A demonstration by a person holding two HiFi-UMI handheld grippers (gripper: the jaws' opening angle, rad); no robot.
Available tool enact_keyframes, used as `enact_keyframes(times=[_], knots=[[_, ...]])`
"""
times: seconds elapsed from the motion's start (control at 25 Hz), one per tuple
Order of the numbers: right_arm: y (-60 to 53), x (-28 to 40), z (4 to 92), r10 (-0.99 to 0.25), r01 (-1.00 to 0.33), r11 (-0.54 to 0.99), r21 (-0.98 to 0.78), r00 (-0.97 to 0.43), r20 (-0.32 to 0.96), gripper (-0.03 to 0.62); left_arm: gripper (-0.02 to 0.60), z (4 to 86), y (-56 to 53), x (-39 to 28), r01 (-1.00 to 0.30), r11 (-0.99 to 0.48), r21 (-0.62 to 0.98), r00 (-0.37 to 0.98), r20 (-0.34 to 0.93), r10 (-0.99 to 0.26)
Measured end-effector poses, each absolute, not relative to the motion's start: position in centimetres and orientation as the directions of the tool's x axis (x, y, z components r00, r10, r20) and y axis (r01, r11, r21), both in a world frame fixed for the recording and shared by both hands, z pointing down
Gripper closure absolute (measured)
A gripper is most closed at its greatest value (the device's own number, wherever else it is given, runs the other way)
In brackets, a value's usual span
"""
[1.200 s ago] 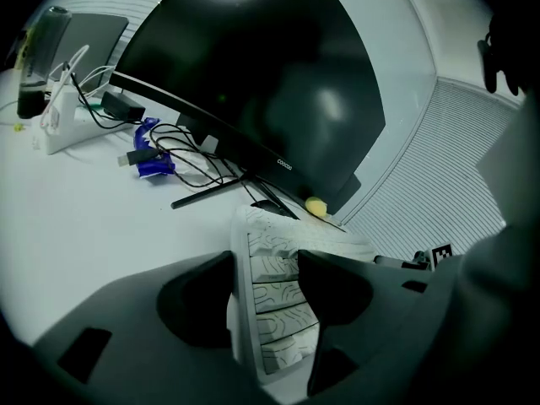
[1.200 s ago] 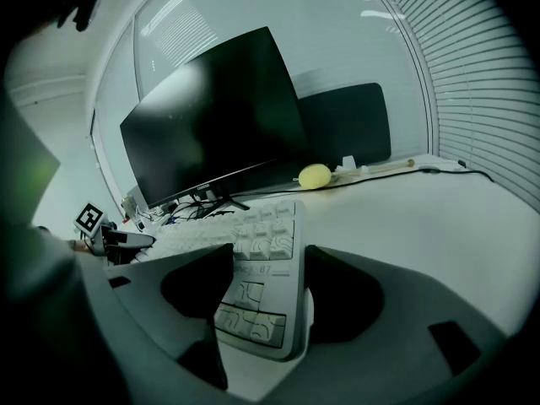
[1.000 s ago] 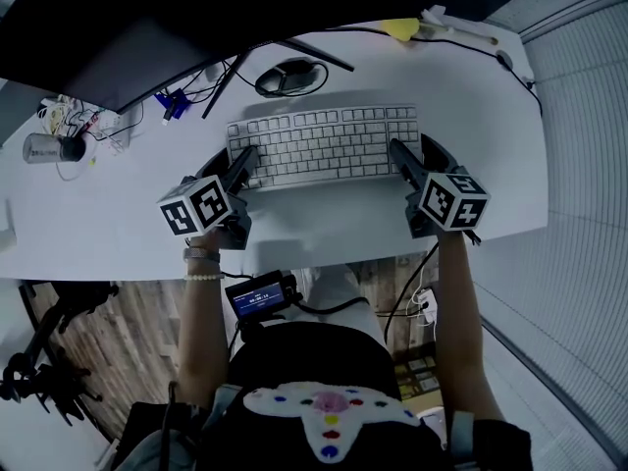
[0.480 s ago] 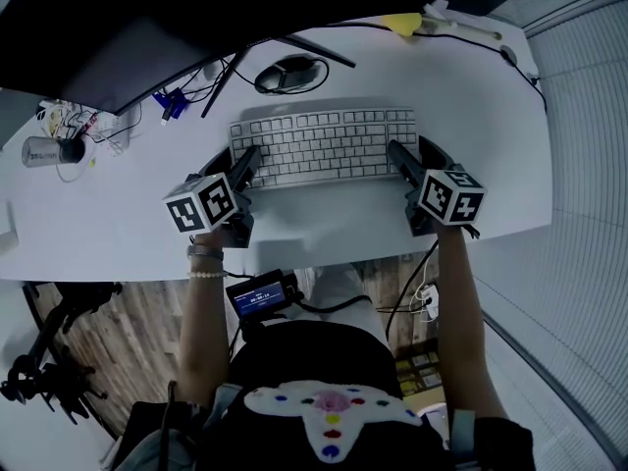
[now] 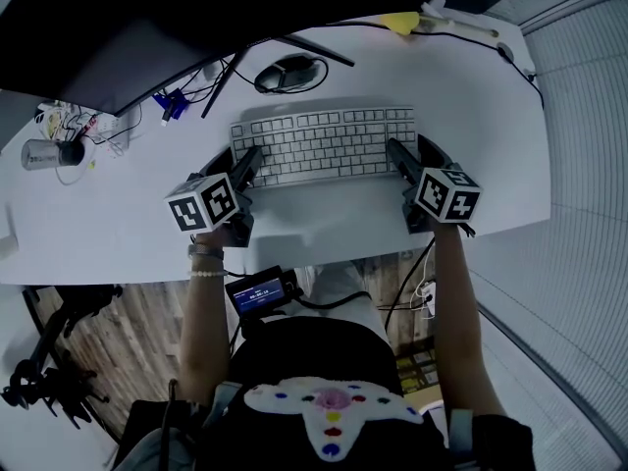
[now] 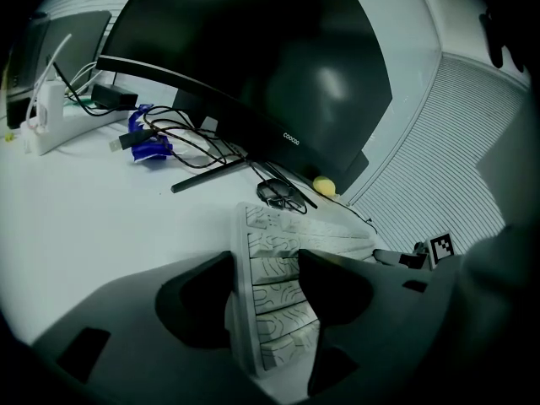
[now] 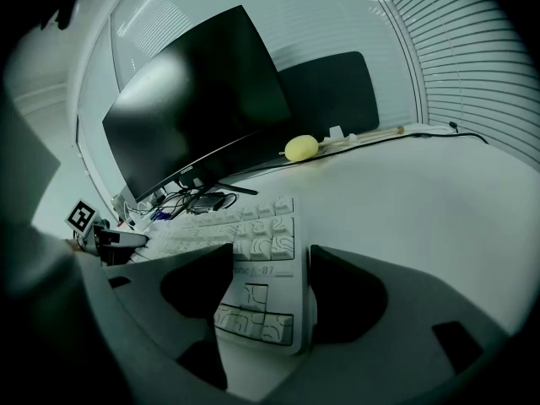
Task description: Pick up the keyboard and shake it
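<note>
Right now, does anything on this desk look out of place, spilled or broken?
Nothing is spilled or broken. The keyboard lies roughly parallel to the desk's front edge, its ends in the left gripper and right gripper. The only untidy spot is the loose cables under the monitor.

Dim, bluish, fisheye-warped, dark-vignetted edges

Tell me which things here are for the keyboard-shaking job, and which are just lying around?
For the job:
- keyboard
- left gripper, closed on one end
- right gripper, closed on the other end

Just lying about:
- monitor
- yellow lump
- blue plugs
- grey cylinder
</note>
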State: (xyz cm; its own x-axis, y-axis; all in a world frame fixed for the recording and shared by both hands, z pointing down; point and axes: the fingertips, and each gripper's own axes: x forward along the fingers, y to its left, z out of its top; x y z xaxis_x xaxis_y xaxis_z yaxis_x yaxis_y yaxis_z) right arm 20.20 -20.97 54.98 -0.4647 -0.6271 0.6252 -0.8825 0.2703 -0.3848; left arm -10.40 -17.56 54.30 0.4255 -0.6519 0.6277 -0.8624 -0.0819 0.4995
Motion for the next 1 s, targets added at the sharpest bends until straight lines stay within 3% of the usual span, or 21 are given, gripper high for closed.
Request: enact_keyframes(times=[0.32,0.48,0.56,0.76,1.0], knots=[[-20.5,20.7,54.3,-0.681,-0.952,0.186,-0.243,-0.303,0.666,0.304,0.325,53.8,-17.3,-10.5,-0.888,-0.143,0.438,0.421,0.644,-0.639],[-19.8,22.0,53.2,-0.726,-0.983,0.131,-0.127,-0.182,0.663,0.418,0.336,53.3,-16.8,-11.5,-0.906,-0.180,0.383,0.404,0.660,-0.634],[-19.2,22.1,52.3,-0.750,-0.987,0.132,-0.094,-0.162,0.642,0.483,0.389,52.6,-16.7,-12.3,-0.916,-0.196,0.349,0.388,0.650,-0.653],[-18.0,20.3,49.7,-0.794,-0.984,0.174,-0.041,-0.165,0.586,0.528,0.529,49.4,-17.0,-13.3,-0.932,-0.230,0.282,0.355,0.568,-0.742],[-16.4,17.6,44.8,-0.853,-0.981,0.190,-0.050,-0.190,0.487,0.546,0.561,44.2,-16.5,-11.1,-0.897,-0.375,0.235,0.443,0.456,-0.772]])
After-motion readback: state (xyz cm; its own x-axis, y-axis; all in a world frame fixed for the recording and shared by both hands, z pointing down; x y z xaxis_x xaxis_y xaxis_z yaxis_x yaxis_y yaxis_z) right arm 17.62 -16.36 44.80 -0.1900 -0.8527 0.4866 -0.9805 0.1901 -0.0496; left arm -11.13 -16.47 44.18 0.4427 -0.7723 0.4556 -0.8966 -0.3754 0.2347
